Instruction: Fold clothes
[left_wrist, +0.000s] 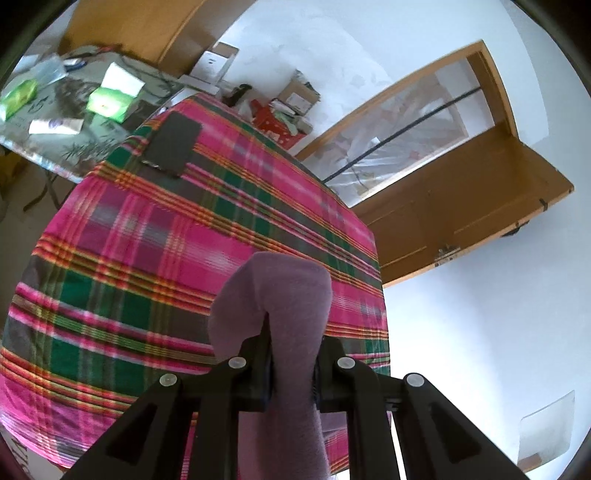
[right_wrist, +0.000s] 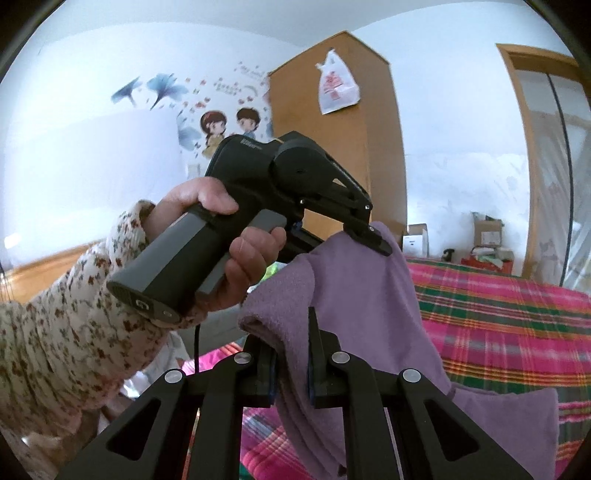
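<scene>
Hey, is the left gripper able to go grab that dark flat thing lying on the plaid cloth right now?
Probably not yet. The left gripper is shut on the purple garment, so its jaws are taken. The dark flat thing lies uncovered on the far part of the plaid cloth, but the garment would have to be let go first.

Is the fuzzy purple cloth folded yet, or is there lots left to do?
Not yet. Done: the fuzzy purple cloth is picked up off the pink and green plaid cover. In hand: the left gripper and right gripper each pinch it. Left: laying it down folded.
</scene>
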